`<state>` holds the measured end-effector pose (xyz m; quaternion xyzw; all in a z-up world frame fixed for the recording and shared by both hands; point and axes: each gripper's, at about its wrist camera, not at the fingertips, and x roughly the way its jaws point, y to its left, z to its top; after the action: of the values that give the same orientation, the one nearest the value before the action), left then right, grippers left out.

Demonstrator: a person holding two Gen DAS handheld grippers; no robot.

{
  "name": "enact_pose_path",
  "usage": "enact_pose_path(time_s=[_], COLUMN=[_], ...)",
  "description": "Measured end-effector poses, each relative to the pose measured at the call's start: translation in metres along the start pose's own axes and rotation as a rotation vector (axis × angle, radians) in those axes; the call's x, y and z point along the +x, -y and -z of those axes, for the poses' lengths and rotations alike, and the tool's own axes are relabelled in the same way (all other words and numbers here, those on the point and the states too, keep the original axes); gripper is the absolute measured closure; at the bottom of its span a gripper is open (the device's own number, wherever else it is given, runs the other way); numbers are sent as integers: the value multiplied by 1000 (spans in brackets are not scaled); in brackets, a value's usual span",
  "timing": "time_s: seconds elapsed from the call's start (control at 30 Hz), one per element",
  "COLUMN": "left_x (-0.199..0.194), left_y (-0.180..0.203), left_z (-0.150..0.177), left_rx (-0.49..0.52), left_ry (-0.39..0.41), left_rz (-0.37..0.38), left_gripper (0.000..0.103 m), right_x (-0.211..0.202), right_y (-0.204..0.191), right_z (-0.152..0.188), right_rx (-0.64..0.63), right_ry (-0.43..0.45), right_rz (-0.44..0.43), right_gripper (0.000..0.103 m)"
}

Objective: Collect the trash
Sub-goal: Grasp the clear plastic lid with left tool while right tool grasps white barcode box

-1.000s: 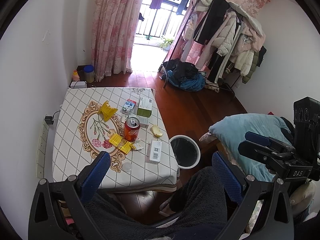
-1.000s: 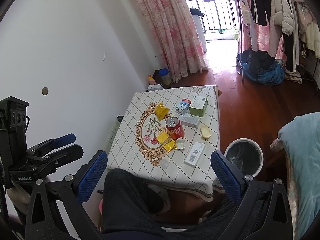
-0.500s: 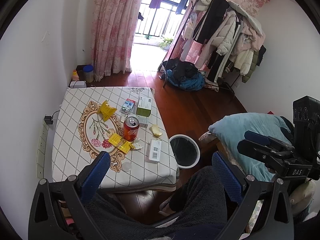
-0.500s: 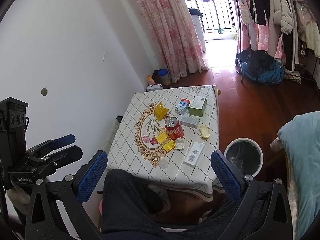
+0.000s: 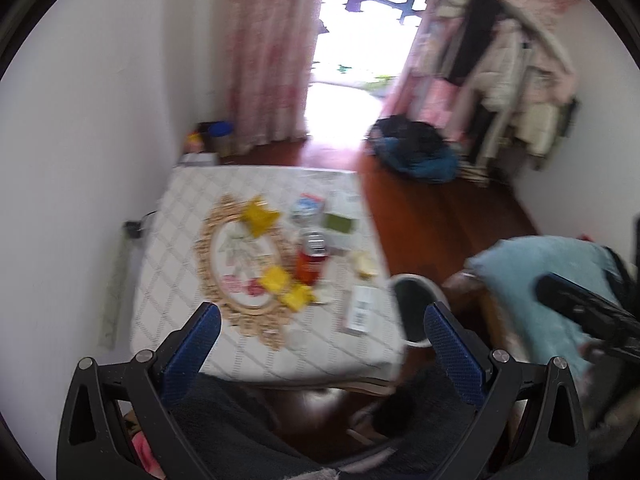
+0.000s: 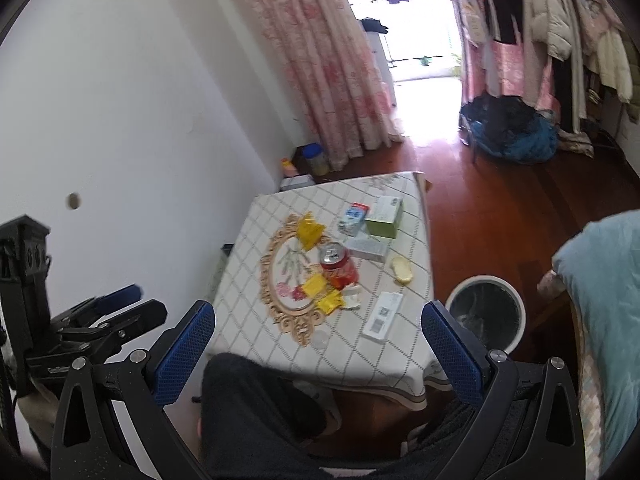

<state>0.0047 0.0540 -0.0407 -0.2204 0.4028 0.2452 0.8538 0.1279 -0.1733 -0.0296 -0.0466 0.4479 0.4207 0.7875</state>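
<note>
Glossy metal can (image 6: 336, 266), cloth tablecloth (image 6: 360, 352)

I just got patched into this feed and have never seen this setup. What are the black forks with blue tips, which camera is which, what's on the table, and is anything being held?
No robot arm here: a person holds one two-finger tool in each hand, each with a fisheye camera looking forward along its fingers. The blurred picture is from the left tool, the sharp one from the right tool. The blue tips are finger pads; both tools are open and hold nothing. On the table lie a red can, yellow wrappers, small boxes and a white barcoded packet. A trash bin stands on the floor beside the table.
</note>
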Motion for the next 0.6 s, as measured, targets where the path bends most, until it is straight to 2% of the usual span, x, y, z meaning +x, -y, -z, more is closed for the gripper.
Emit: enact_pose_path(time_s=[0.1,0.27,0.3,0.4,0.6], left_x=[51,151,170,209,258], left_y=[-21,-60,-66,-75,-74], left_z=[5,28,35,56,95], left_rx=[-58,-165,-177,-199,-190], left_ry=[-47,-222,-259,-348,-467], left_rz=[-118,-220,-231,-259,-249], left_gripper=[0,0,0,0,0], right_x=[50,172,197,261,343], right_y=[19,58,66,86,91], right_z=[-2,17,24,46,74], right_rx=[63,168,189,236,253], right_ry=[-53,-218,-257,-361,-477], right_rz=[54,132,145,167,179], right_gripper=[0,1,2,21,22])
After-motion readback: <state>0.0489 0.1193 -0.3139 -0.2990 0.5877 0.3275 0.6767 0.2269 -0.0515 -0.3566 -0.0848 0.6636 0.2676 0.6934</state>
